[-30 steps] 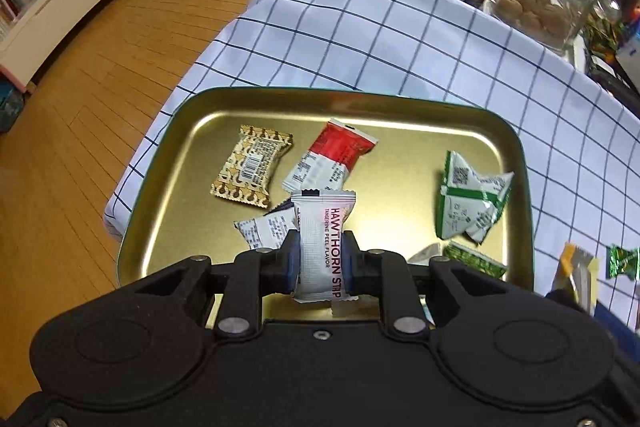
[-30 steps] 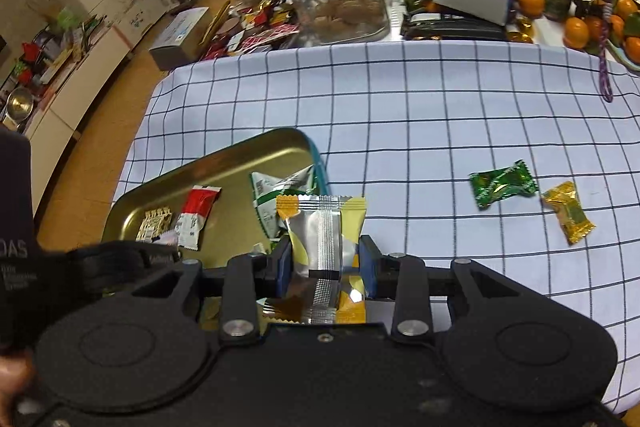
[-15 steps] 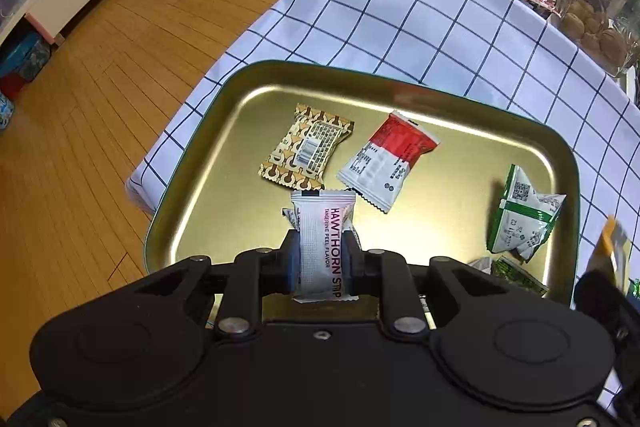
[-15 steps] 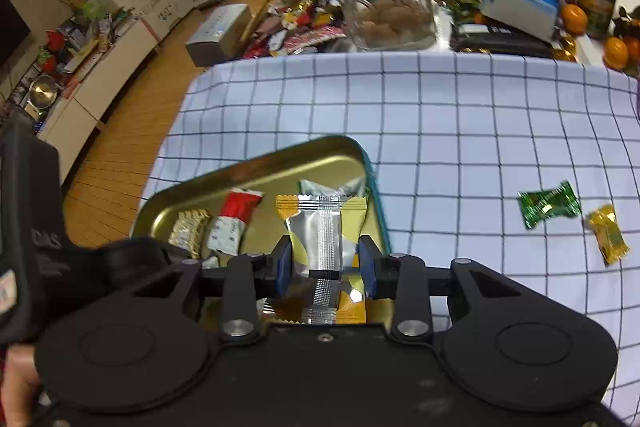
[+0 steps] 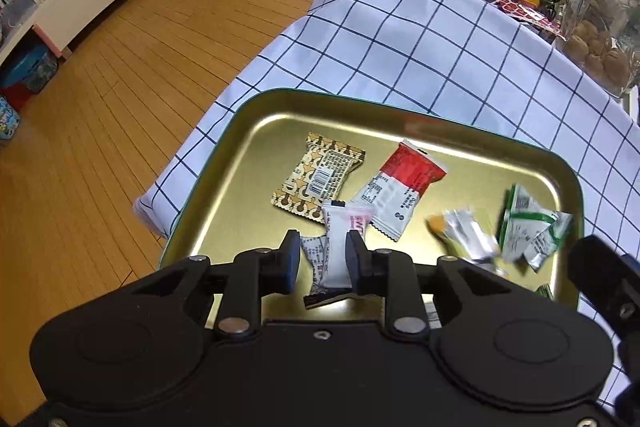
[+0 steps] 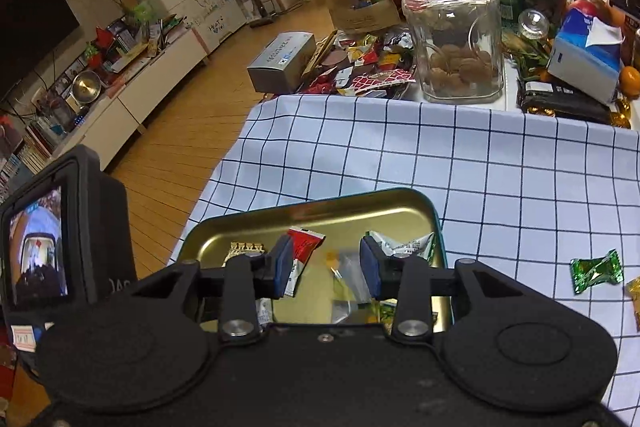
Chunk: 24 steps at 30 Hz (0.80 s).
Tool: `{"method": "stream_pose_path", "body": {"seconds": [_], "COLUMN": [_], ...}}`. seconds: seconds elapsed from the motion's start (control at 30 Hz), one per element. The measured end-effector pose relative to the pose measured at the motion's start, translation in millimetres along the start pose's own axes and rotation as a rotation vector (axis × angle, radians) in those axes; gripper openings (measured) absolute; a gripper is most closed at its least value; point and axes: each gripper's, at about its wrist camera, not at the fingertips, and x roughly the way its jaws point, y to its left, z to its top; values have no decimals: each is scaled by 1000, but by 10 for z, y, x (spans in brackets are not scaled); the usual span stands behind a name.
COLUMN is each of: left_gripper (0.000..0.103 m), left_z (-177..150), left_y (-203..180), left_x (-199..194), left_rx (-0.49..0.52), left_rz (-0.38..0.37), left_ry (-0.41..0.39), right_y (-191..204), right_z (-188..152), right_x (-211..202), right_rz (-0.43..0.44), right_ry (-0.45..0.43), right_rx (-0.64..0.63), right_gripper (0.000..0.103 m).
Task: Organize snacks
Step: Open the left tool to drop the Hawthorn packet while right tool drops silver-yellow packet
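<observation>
A gold tray (image 5: pixel 248 131) on the checked cloth holds a brown patterned packet (image 5: pixel 318 177), a red-and-white packet (image 5: pixel 400 187) and green-and-white packets (image 5: pixel 528 227). My left gripper (image 5: pixel 323 259) is open above the tray's near side; the white hawthorn strip (image 5: pixel 340 251) hangs loose against its right finger. My right gripper (image 6: pixel 325 267) is open above the tray (image 6: pixel 400 203). The silver-and-yellow packet (image 6: pixel 346 279) is blurred below it; it also shows in the left wrist view (image 5: pixel 466 237). A green candy (image 6: pixel 596 271) and a yellow candy (image 6: pixel 634 301) lie on the cloth at right.
A glass jar of round snacks (image 6: pixel 456 39) stands past the cloth's far edge, beside a grey box (image 6: pixel 280 61), loose wrappers, a tissue box (image 6: pixel 584 59) and cans. The table's left edge drops to the wooden floor (image 5: pixel 140 67).
Both grippers have opened over the tray. The hawthorn strip has slipped lower between the left fingers. The silver-and-yellow packet has dropped out of the right gripper into the tray.
</observation>
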Motion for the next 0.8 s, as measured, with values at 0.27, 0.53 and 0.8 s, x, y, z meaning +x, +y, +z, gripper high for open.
{"method": "stream_pose_path", "body": {"seconds": [0.27, 0.53, 0.8], "left_gripper": [35, 35, 35], "left_z": [-13, -55, -169], "left_y": [-10, -141, -470], "left_x": [64, 20, -124], "left_rx": [-2, 62, 216], "left_rz": [-40, -70, -143], "left_ry": [59, 43, 10], "right_y": [-137, -274, -570], "right_z": [-87, -156, -255], "right_x": [47, -9, -60], "right_rz": [-51, -115, -201], "right_ry": [37, 33, 61], "right_rx": [54, 72, 130], "right_gripper": [40, 40, 40]}}
